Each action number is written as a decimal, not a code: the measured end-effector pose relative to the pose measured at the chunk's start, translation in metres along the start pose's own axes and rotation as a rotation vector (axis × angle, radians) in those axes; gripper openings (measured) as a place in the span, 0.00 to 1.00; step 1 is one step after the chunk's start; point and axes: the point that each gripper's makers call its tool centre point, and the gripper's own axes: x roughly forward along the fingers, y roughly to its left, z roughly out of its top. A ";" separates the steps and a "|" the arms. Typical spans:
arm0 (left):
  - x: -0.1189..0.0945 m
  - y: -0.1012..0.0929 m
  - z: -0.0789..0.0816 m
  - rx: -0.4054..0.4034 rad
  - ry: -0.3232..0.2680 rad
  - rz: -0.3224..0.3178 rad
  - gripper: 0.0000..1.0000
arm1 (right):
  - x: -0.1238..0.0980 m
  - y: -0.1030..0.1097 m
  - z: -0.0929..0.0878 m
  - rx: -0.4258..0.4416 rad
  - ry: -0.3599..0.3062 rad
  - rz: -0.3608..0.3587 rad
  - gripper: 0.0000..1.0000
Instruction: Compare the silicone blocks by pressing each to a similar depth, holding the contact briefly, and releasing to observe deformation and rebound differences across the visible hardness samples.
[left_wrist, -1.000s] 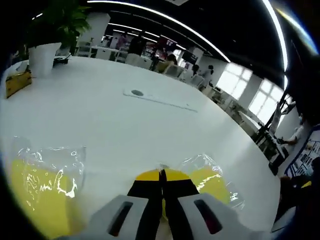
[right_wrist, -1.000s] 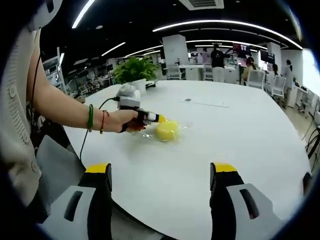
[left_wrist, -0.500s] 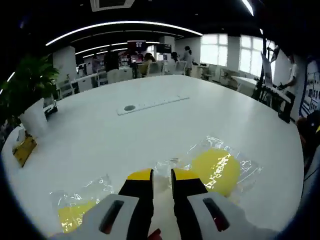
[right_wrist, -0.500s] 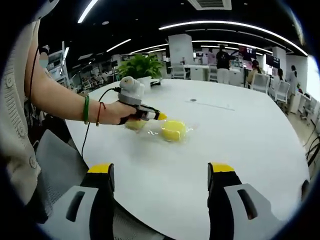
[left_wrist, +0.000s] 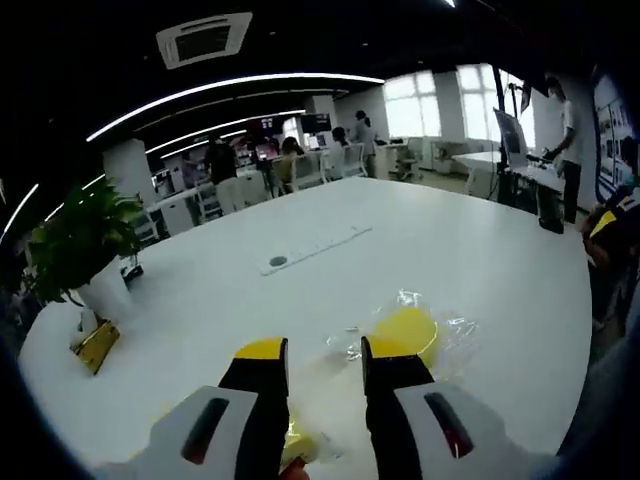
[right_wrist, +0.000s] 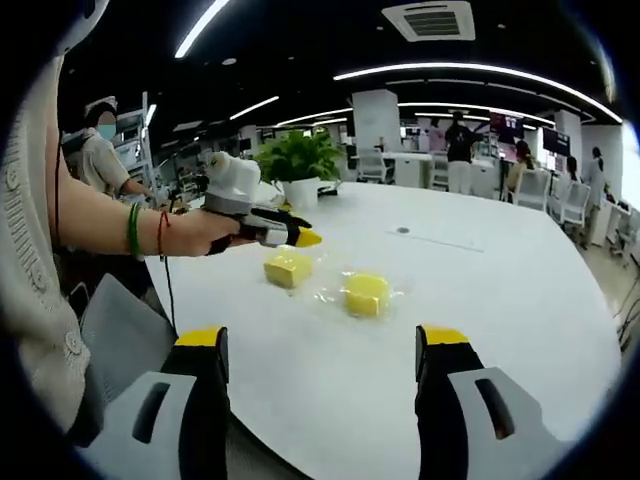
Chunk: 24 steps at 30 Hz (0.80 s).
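Left claw (right_wrist: 300, 238) hovers above the near yellow block (right_wrist: 287, 268), jaws slightly parted, gripping nothing; right claw (right_wrist: 320, 345) released wide. Both bagged blocks, the other (right_wrist: 366, 294) beside it, sit on the white bench (right_wrist: 480, 300). Risk: slick wrap lets a block skid under an off-centre press.

- Table (right_wrist: 520, 300) looked smooth, white, faintly glossy to me.
- Both yellow blocks (right_wrist: 367, 293) sat in crinkled clear plastic wrap, which glinted.
- I noted my right gripper (right_wrist: 322, 352) had matt black jaws, yellow tips, grey plastic housings.
- Person's sleeve (right_wrist: 25, 230) read as ribbed knit cloth.
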 end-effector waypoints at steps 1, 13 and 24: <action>-0.011 -0.002 0.004 -0.035 -0.016 -0.017 0.29 | 0.001 0.002 0.002 0.003 -0.012 0.003 0.71; -0.118 0.002 0.010 -0.135 -0.116 -0.001 0.55 | 0.000 0.025 0.015 0.057 -0.112 0.063 0.75; -0.194 0.004 -0.022 -0.225 -0.161 0.026 0.85 | -0.005 0.036 -0.006 0.058 -0.087 0.066 0.77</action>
